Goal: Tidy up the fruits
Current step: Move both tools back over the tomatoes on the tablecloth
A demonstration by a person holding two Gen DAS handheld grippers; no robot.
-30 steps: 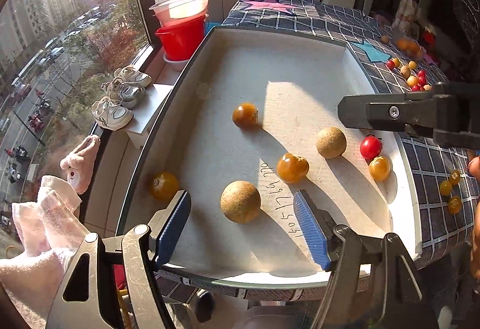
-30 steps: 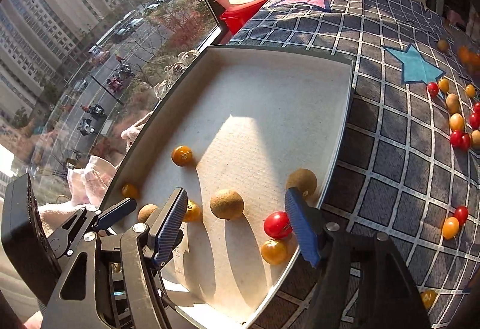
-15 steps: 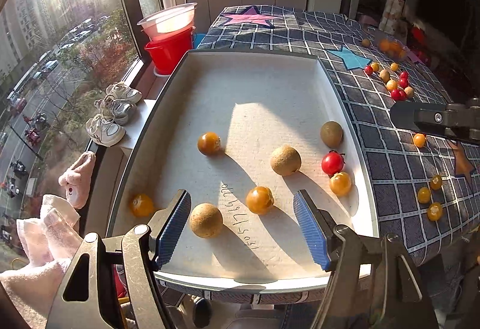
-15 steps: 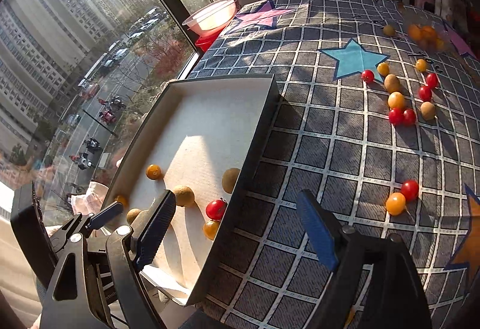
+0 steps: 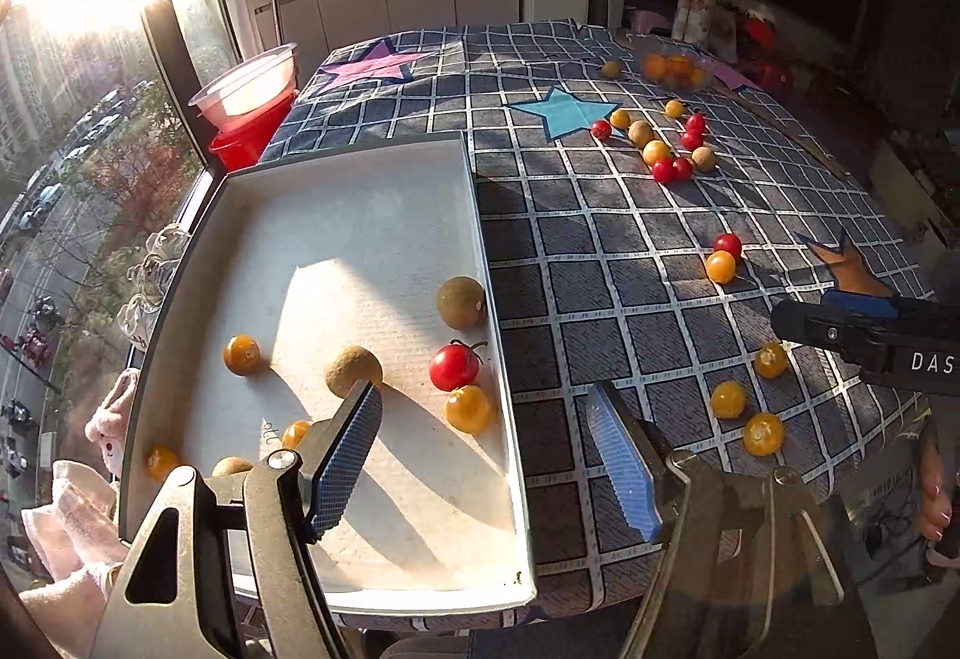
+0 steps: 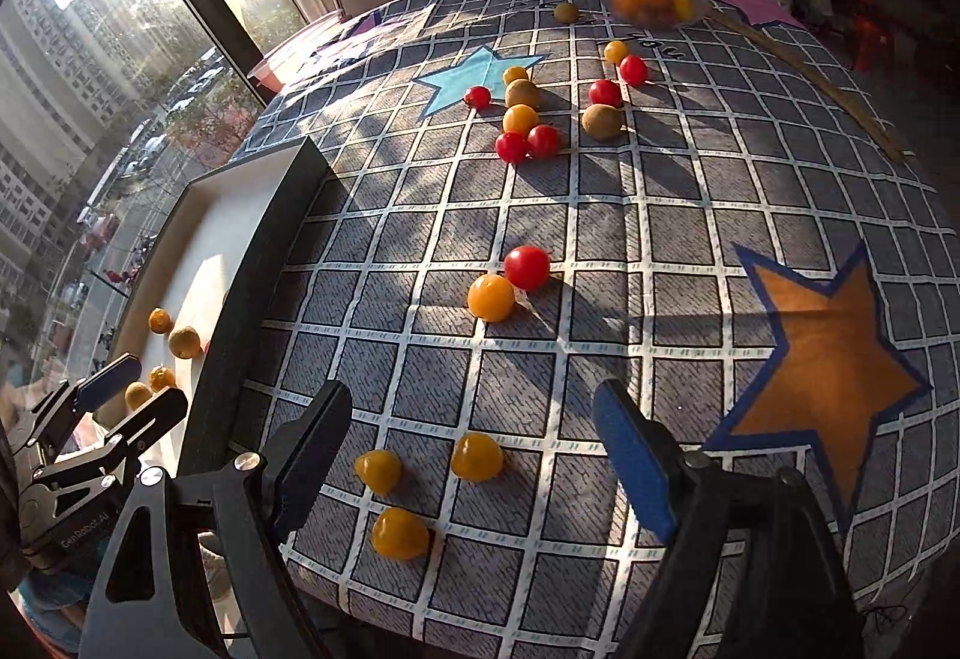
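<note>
A white tray (image 5: 360, 191) lies at the table's left edge and holds a red tomato (image 5: 454, 367), yellow tomatoes (image 5: 467, 409) and brown longans (image 5: 460, 302). My left gripper (image 5: 486, 455) is open and empty over the tray's right rim. My right gripper (image 6: 474, 455) is open and empty above three yellow tomatoes (image 6: 477, 457) near the table's front edge. A red tomato (image 6: 526, 266) and a yellow one (image 6: 491, 297) lie further in. A cluster of several fruits (image 6: 528, 131) lies by the blue star.
The checked tablecloth (image 6: 660, 215) covers the table. A clear bowl of oranges (image 6: 654, 5) stands at the back. A red bucket with a clear tub (image 5: 252, 119) sits beside the window at the left. The tray's dark rim (image 6: 264, 263) rises left of my right gripper.
Both grippers have swung right, away from the tray's middle. The right gripper left the tray and now faces the loose fruits on the cloth. Both stayed open.
</note>
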